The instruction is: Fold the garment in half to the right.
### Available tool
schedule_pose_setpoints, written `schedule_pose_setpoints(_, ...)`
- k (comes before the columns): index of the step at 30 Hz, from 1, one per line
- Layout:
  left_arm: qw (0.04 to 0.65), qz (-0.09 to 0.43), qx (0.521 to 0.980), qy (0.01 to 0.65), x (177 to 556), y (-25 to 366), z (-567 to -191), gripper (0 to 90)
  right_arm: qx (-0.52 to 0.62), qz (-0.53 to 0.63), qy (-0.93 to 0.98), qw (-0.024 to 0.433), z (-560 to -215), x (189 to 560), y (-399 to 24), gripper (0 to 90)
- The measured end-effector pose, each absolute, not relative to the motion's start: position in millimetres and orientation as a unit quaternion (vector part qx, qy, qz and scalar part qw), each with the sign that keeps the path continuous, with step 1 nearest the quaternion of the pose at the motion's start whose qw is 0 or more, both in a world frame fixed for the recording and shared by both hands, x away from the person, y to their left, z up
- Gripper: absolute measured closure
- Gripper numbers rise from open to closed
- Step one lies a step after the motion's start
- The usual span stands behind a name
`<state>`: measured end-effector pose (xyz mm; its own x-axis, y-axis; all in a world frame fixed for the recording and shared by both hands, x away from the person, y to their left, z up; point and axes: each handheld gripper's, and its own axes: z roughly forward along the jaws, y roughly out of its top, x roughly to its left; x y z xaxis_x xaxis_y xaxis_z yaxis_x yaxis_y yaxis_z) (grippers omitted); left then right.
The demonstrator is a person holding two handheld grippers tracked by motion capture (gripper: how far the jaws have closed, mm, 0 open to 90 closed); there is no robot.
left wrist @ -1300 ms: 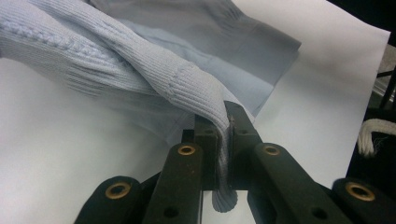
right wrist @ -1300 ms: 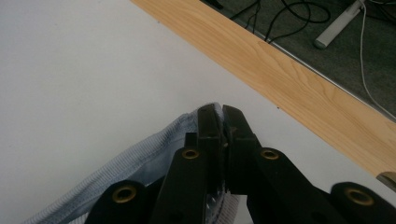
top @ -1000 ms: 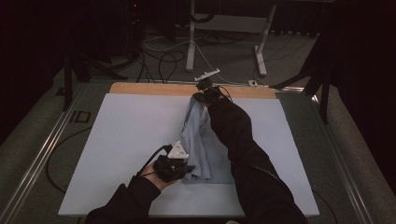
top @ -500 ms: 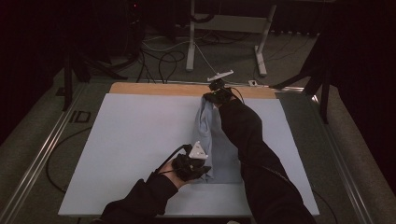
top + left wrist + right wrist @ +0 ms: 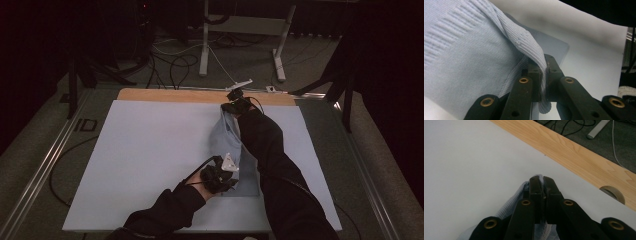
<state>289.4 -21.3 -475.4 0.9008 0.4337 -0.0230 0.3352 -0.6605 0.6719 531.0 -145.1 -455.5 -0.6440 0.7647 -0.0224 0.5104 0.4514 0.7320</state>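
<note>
cloth: pale blue ribbed garment, lies on the white sheet right of centre, a long narrow strip running from the near edge area up toward the far edge
left gripper: at the near end of the cloth, low over the sheet, grey three-cornered plate on top
left jaws: clamped tight on a fold of the cloth; in the left gripper view a ribbed hem runs down between the two pads and a tab of it sticks out below them
cloth vs left gripper: bulk of the fabric spreads up and to the left of the jaws in that view, the pinched edge rises in a ridge from the pads
right gripper: at the far end of the cloth, near the wooden strip, arm in a dark sleeve stretched over the cloth's right side
right jaws: pressed together on the cloth's edge; in the right gripper view a bit of blue fabric shows at the tips and bunches left of and under the jaws
cloth vs right gripper: pinched edge sits right at the tips, rest trails back behind the jaws
white sheet: covers most of the table, cloth's near end rests on it
wooden strip: bare table edge just beyond the right gripper, cloth stops short of it
round cutout: in the wood, right of the right jaws, apart from the cloth
</note>
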Motion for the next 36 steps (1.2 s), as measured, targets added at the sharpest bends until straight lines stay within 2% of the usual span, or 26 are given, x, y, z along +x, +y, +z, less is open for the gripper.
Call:
schedule_pose_setpoints(10, 0.348, 0.066, 0.909, 0.219, 296.1, -35.0, -488.6, 86.9, 0.384, 0.364, 0.833, 0.159, -470.9, 538.9, -148.5, 87.5)
schedule_pose_setpoints(26, 0.323, 0.066, 0.917, 0.224, 301.7, -51.1, -506.0, 86.7, 0.397, 0.351, 0.834, 0.156, -484.2, 541.7, -164.3, 84.1)
schedule_pose_setpoints(31, 0.317, 0.068, 0.920, 0.221, 302.3, -56.7, -506.3, 86.6, 0.401, 0.351, 0.832, 0.152, -484.5, 540.5, -168.0, 70.7)
schedule_pose_setpoints(34, 0.319, 0.064, 0.919, 0.223, 303.2, -58.2, -506.2, 86.6, 0.405, 0.339, 0.834, 0.160, -483.4, 538.5, -171.2, 58.4)
schedule_pose_setpoints(36, 0.319, 0.062, 0.918, 0.227, 303.8, -58.5, -506.4, 86.5, 0.409, 0.340, 0.831, 0.160, -481.1, 536.3, -175.0, 46.6)
